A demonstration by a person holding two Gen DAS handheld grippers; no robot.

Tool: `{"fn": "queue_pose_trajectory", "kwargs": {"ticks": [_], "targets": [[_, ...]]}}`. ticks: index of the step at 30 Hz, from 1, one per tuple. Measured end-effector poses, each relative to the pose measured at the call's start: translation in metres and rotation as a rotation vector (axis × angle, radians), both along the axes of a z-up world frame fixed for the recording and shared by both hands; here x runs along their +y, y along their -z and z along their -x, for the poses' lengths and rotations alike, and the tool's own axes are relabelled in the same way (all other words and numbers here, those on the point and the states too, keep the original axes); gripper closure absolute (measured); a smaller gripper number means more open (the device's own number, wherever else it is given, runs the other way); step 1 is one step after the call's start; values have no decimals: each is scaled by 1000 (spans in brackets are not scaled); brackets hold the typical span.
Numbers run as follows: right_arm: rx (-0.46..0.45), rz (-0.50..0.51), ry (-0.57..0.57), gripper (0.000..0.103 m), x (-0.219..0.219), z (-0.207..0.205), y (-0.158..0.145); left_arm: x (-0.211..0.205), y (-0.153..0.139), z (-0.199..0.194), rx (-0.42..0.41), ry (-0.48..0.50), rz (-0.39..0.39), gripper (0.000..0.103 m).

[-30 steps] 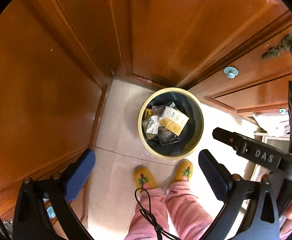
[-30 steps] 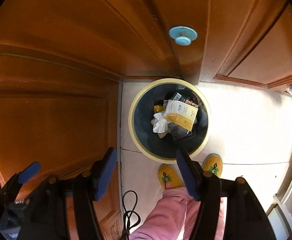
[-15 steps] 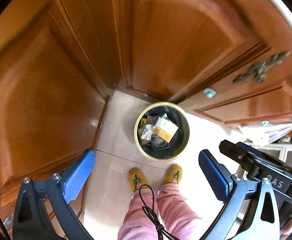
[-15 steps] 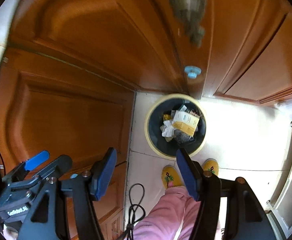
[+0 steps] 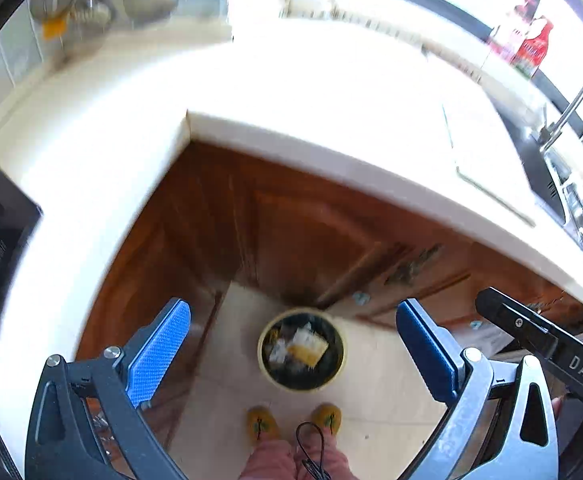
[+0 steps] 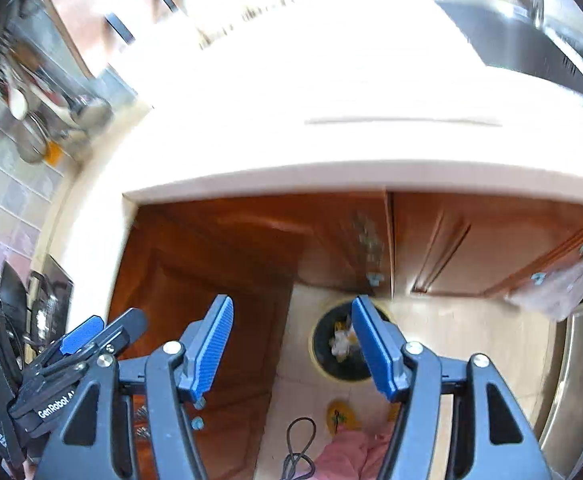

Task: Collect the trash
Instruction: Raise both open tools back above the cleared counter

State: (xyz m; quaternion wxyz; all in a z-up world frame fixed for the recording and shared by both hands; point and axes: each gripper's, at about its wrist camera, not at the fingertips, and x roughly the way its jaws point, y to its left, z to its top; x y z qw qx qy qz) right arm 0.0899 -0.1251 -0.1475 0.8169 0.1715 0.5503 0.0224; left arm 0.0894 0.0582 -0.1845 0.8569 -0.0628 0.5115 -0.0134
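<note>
One trash bin (image 5: 266, 364), two yellow slippers (image 5: 262, 422), two hand-held grippers (image 5: 291, 354), one countertop (image 5: 311, 92).

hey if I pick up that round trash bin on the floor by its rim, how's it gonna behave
The trash bin is probably light: only papers and wrappers show inside, well below the rim. Its thin rim looks like plastic, so it may flex. Gripped on one side, it would likely tilt and spill.

white countertop (image 5: 283, 92), wooden cabinets (image 5: 303, 236), perhaps sink (image 6: 531, 44)
</note>
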Motion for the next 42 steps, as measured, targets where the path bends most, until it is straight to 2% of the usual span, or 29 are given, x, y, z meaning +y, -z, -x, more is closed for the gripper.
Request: {"fn": "queue_pose_trajectory", "kwargs": {"ticks": [5,10,20,28,42], "targets": [[-96,49,10,41,-1,-8,-58,-14,-58,-7,-88,27,-50,1],[-185,100,27,41,-2,-11,-110,-27,-106,-12,-168,47,-49,1],[-269,115,66,40,-10,-4,-182,-42,-174,-9,-246,39,-27,1],[-337,131,64,40,-10,11,-213,-47,-201,4,-266,8,-39,1],[-342,139,25,40,-3,5,-216,-51,-209,3,-275,-19,-68,1]]}}
